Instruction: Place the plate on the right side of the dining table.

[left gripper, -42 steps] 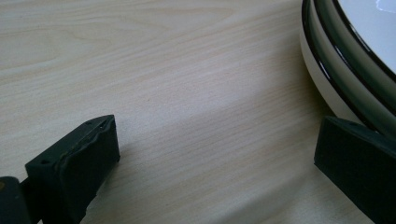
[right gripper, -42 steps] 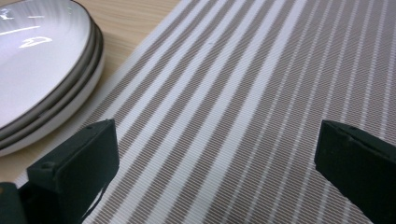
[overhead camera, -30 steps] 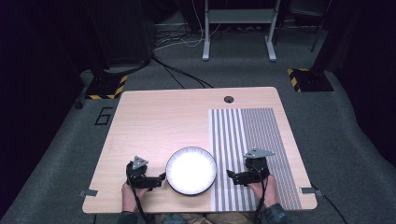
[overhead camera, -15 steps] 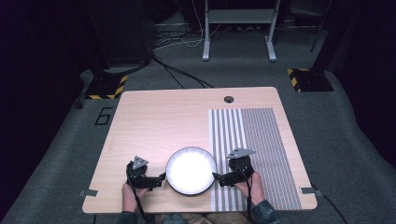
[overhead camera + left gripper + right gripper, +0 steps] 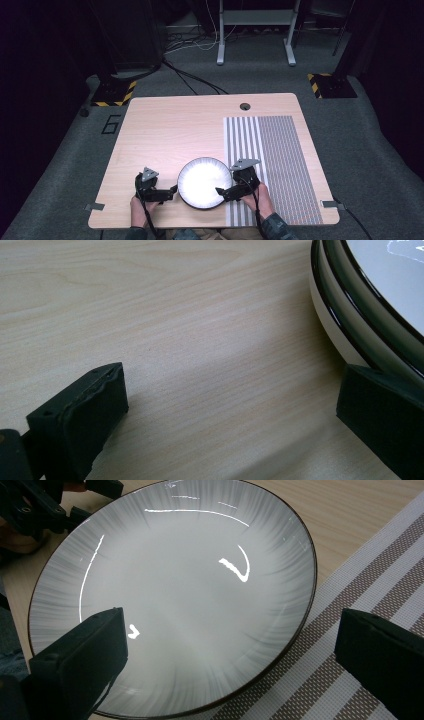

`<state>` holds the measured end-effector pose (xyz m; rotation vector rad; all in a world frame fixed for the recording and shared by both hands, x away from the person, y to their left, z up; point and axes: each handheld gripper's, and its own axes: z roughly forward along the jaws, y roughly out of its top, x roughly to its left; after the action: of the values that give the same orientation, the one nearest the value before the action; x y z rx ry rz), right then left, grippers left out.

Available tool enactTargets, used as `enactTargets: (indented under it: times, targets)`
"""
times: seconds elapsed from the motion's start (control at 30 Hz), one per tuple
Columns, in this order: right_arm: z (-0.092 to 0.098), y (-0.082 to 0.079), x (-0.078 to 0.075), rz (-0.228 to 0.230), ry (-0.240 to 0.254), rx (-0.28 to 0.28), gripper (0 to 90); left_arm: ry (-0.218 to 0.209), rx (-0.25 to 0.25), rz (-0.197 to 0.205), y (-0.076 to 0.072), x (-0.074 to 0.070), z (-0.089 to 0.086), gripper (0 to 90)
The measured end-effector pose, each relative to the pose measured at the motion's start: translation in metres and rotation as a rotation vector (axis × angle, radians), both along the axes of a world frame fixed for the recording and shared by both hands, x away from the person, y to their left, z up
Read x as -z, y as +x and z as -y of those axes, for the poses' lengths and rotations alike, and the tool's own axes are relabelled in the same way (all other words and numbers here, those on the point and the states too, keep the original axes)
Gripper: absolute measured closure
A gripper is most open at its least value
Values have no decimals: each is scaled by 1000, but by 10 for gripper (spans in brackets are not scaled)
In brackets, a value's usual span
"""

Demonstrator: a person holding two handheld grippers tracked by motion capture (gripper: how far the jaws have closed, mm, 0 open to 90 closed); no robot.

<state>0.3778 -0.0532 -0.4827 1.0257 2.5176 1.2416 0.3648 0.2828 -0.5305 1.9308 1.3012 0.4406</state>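
The plate [image 5: 204, 183] lies on the table [image 5: 175, 130] near its front edge, its right rim beside the striped mat [image 5: 272, 160]; the left gripper view cuts most of it off. The left gripper [image 5: 172, 191] is spread wide beside the plate's left rim. The right gripper [image 5: 220, 191], also spread, has moved in from the mat over the plate's right edge.

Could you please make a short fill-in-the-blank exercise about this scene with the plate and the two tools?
1. The round white plate with a dark rim lies between the left tool and the right tool, and both tools are ____.
2. The plate rests on the light ____ table.
3. The striped grey placemat lies on the plate's ____ side in the high view.

Missing words: open; wooden; right
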Motion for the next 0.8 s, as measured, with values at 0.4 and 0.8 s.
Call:
enactTargets:
  times: [0.4,0.8]
  targets:
    - [-8,0,1,-11,12,-36,4,1,0,-1,0,0,0,0]
    - [-11,-1,0,-7,18,-26,2,7,3,-3,0,0,0,0]
